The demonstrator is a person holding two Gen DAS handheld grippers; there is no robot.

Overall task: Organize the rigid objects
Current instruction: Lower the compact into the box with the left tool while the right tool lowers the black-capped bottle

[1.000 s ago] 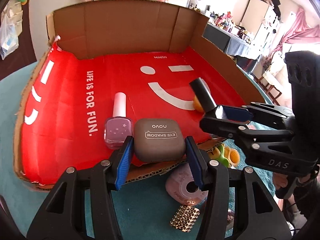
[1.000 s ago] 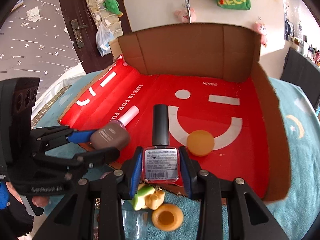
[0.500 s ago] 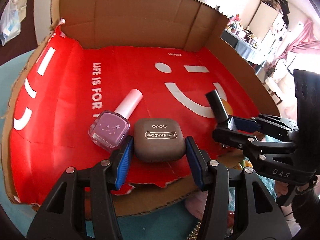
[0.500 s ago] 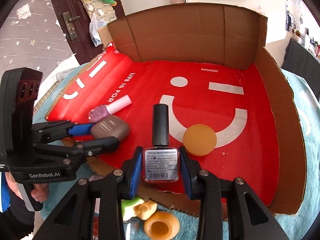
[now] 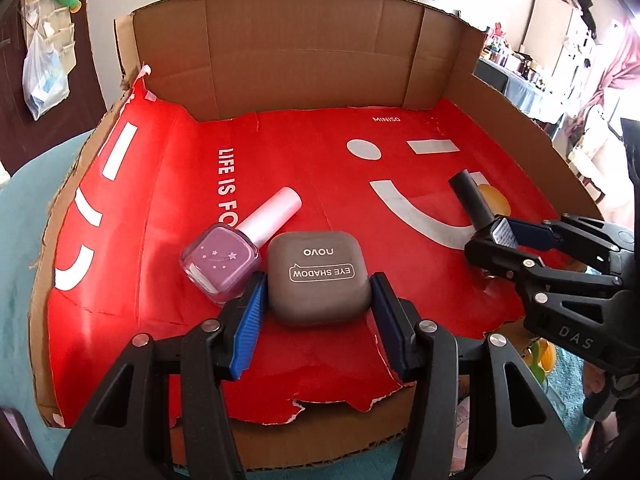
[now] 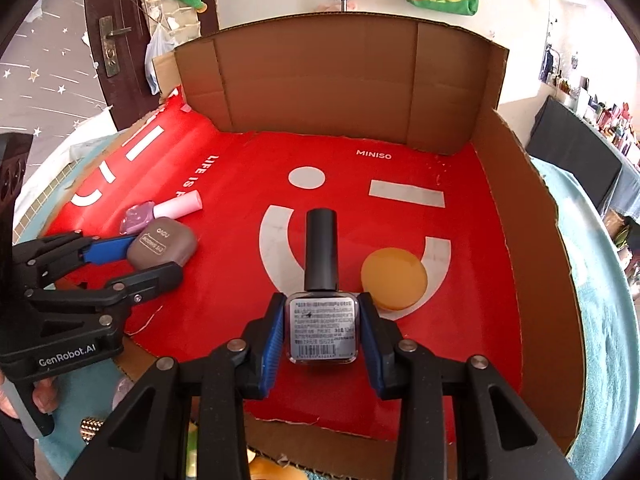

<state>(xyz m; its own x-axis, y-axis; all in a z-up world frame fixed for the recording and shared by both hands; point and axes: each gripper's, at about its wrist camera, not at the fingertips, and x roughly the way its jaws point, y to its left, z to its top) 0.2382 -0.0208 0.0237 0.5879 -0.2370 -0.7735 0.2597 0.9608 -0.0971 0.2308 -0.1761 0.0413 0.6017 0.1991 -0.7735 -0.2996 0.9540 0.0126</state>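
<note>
My left gripper (image 5: pixel 316 304) is shut on a grey-brown eye shadow case (image 5: pixel 318 276) and holds it low over the red floor of the cardboard box (image 5: pixel 168 200). A purple nail polish bottle (image 5: pixel 224 260) with a pink cap lies right beside the case. My right gripper (image 6: pixel 322 328) is shut on a dark nail polish bottle (image 6: pixel 322 320) with a black cap, over the box floor. An orange round disc (image 6: pixel 394 274) lies just right of it. The left gripper also shows in the right wrist view (image 6: pixel 132 260), the right gripper in the left wrist view (image 5: pixel 504 252).
The box has tall cardboard walls at the back (image 6: pixel 340 80) and right (image 6: pixel 540 260), and a low torn front edge (image 5: pixel 320 432). It stands on a teal cloth (image 5: pixel 16 280). Small yellow-green toys (image 5: pixel 540 356) and a gold studded item (image 6: pixel 90 428) lie outside the front edge.
Both grippers have moved forward over the box's front edge and further in, carrying the eye shadow case and the dark bottle. The purple bottle has turned as the left gripper came beside it.
</note>
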